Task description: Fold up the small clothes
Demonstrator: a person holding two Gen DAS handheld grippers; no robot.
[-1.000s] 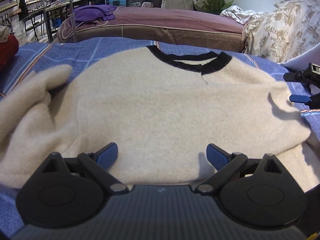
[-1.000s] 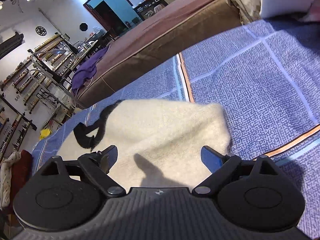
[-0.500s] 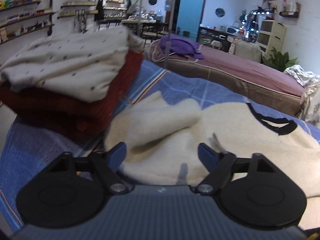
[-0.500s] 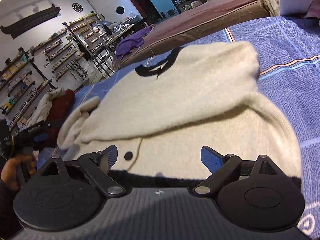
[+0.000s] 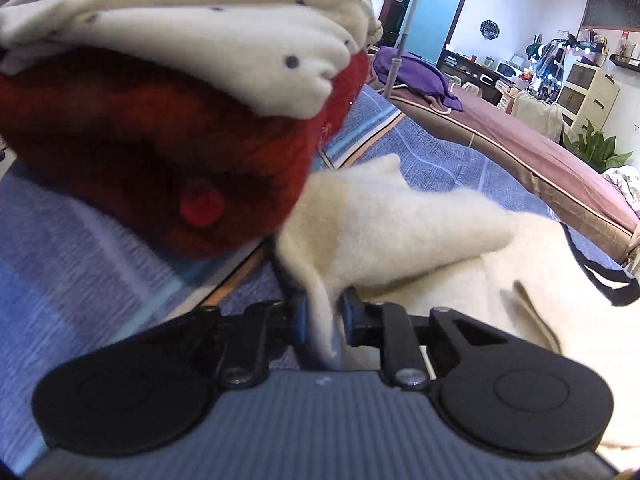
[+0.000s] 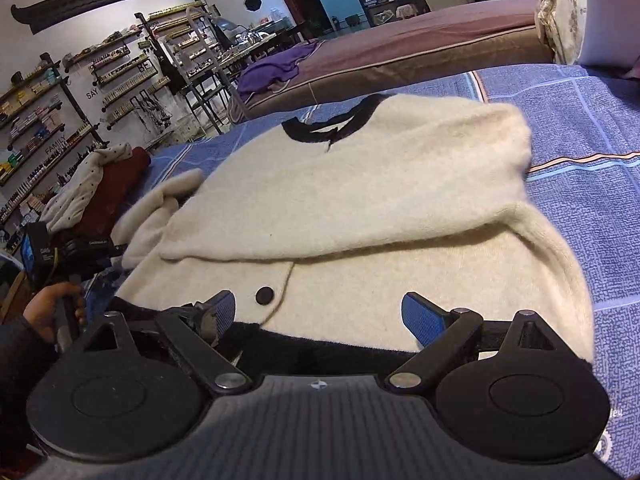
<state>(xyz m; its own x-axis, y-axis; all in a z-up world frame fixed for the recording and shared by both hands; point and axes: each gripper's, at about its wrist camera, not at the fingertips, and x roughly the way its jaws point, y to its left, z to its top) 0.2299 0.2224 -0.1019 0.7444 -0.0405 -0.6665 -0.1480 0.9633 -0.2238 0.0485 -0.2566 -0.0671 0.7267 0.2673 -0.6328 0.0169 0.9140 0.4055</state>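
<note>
The left gripper (image 5: 324, 316), whose jaws stood spread over the body of the cream cardigan (image 6: 360, 208) a second ago, has swung across to the garment's outer sleeve (image 5: 384, 224) and its jaws are closing, with a fold of that sleeve's edge already caught between the blue pads. Just beyond its fingertips, up and to the left, sits a stack of folded clothes: a red knit (image 5: 152, 152) with a dotted cream garment (image 5: 192, 20) on top. The right gripper (image 6: 318, 316) has drawn back to the cardigan's near hem and hangs there with its jaws wide apart, nothing between them; a black button (image 6: 264, 295) lies just ahead of its left pad. The cardigan lies flat on the blue checked bedspread (image 6: 592, 128), its other sleeve already laid across the chest. With the sleeve pinched, the likely next step is carrying it inward over the body to match.
</note>
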